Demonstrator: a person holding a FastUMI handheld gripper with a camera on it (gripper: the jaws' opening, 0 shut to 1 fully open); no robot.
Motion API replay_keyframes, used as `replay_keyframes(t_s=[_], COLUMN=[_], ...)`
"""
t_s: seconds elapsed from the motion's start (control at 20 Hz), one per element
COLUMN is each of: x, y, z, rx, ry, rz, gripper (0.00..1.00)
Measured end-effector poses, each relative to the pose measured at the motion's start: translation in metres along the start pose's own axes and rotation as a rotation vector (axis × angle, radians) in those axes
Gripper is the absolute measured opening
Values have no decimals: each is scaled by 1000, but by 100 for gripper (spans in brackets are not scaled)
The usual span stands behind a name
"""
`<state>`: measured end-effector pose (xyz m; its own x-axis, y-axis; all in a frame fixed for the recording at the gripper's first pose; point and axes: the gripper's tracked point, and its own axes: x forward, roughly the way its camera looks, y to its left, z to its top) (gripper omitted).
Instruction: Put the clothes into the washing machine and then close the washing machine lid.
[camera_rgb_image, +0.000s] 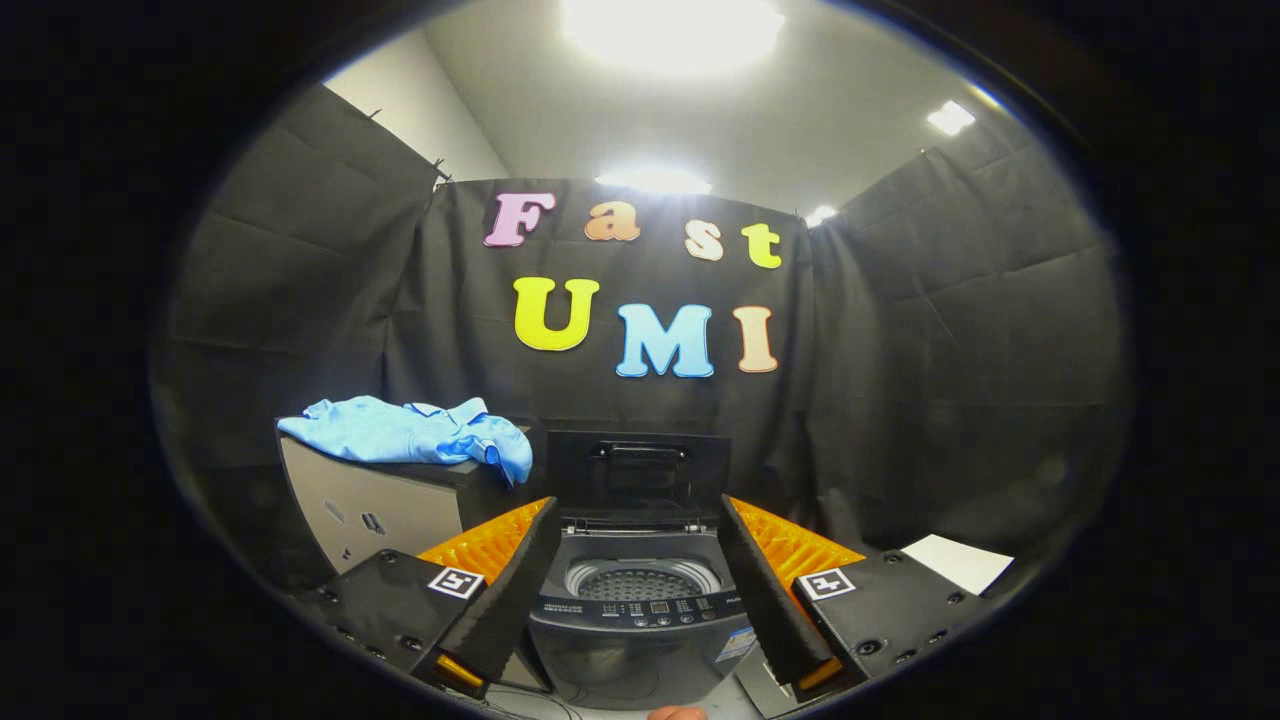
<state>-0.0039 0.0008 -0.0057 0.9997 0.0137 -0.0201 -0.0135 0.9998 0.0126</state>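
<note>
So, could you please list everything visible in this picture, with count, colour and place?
Small top-loading washing machine: one, dark grey, just ahead of the fingers, seen between them.
Washing machine lid: one, black, standing open behind the drum opening.
Perforated metal drum: one, silvery, inside the machine.
Crumpled light blue shirt: one, on top of the cabinet, left of the lid.
Low cabinet: one, pale front with dark top, left of the machine.
White sheet: one, right of the machine.
Black cloth wall: behind everything.
Ceiling lights: several, white, overhead.
Gripper: one, fingers apart, holding nothing.
</note>
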Motion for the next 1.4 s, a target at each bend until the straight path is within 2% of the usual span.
replay_keyframes(t_s=[0.65,0.95,1.2,1.4], x=[7,27,51,82], y=[8,16,37,78], z=[-7,11,31,51], rx=[19,3,29,56], ry=[37,20,25,119], rz=[32,51,99,200], gripper=[98,98,98,98])
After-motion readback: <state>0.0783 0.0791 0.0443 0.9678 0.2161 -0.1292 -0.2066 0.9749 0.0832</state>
